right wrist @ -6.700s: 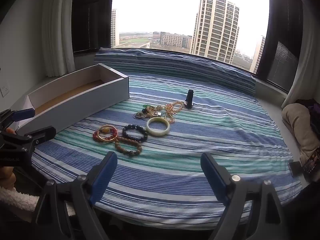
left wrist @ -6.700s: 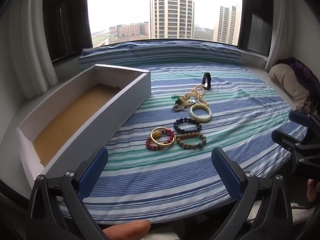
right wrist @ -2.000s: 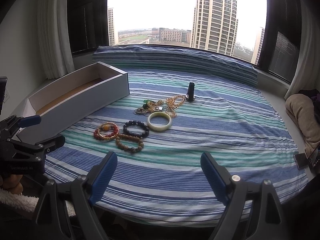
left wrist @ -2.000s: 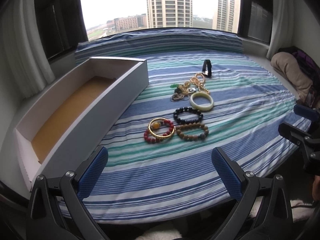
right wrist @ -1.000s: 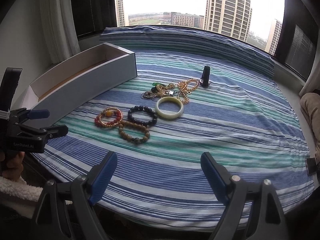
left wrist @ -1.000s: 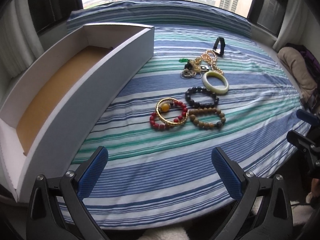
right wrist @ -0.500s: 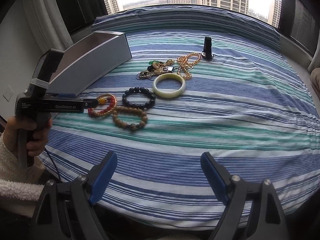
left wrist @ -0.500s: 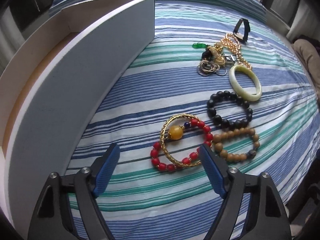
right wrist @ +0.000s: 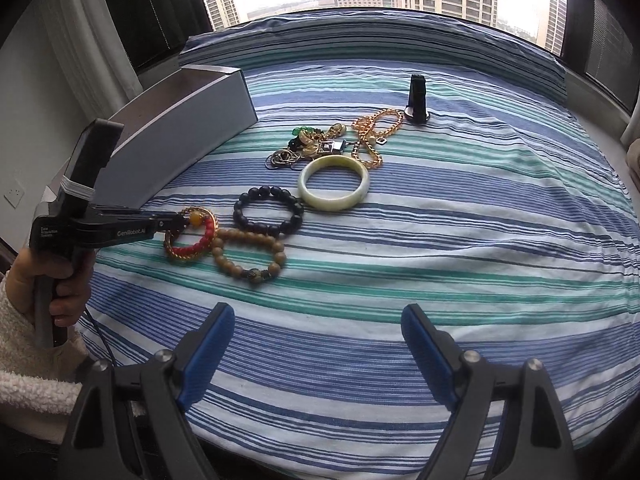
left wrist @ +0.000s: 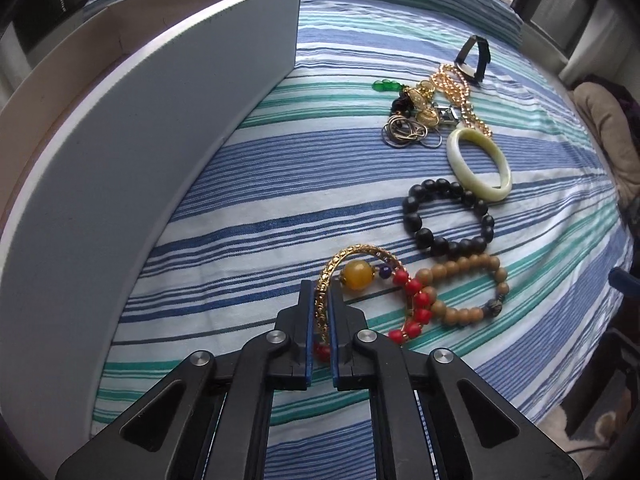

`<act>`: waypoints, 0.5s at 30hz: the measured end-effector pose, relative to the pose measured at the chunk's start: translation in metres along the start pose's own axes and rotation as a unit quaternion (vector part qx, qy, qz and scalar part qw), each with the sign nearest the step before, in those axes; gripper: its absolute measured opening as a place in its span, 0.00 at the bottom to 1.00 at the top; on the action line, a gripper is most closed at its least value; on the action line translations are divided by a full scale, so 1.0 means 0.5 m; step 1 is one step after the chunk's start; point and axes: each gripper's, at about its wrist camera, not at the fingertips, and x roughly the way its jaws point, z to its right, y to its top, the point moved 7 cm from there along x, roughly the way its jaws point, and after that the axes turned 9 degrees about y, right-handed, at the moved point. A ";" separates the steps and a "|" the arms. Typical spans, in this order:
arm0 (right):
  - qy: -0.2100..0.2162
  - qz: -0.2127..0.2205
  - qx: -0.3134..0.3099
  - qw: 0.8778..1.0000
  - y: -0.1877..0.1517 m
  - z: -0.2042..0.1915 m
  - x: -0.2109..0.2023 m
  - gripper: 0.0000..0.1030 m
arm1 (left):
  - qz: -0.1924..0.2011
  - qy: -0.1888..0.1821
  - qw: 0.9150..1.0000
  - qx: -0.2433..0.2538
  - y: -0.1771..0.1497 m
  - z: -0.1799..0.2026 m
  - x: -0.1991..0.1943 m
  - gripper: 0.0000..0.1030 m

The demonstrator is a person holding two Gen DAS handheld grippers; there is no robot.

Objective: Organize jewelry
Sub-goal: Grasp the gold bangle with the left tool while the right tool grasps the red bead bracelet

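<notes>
Reading "GenRobot.AI" along its side, the left gripper (right wrist: 176, 222) has its jaws closed on the near rim of the gold bangle (left wrist: 326, 280), which lies on the striped bedspread (right wrist: 440, 240) tangled with the red bead bracelet (left wrist: 416, 304), just beside the white box (left wrist: 160, 160). A hand (right wrist: 52, 280) in a fleecy sleeve grips its handle, tool angled steeply down. The right gripper (right wrist: 316, 344) hovers above the bedspread, jaws wide apart, nothing between them

Closed left tongs (left wrist: 320, 300) hide part of the gold bangle (left wrist: 325, 280).
</notes>
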 end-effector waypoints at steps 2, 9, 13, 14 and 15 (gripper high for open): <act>0.008 -0.004 0.003 1.000 0.011 0.002 0.021 0.85 | 0.009 -0.005 1.000 -0.012 -0.006 -0.010 -0.022 0.04; 0.045 -0.020 -0.004 0.999 0.030 -0.033 0.073 0.84 | 0.026 -0.029 0.998 -0.056 -0.042 -0.057 -0.102 0.04; 0.083 -0.028 -0.051 0.995 0.044 -0.109 0.085 0.84 | 0.029 -0.042 0.995 -0.080 -0.066 -0.082 -0.132 0.04; 0.086 -0.029 -0.065 0.994 0.050 -0.126 0.091 0.84 | 0.030 -0.040 0.995 -0.085 -0.075 -0.090 -0.139 0.04; 0.089 -0.030 -0.077 0.993 0.055 -0.142 0.099 0.84 | 0.031 -0.036 0.995 -0.090 -0.084 -0.097 -0.144 0.04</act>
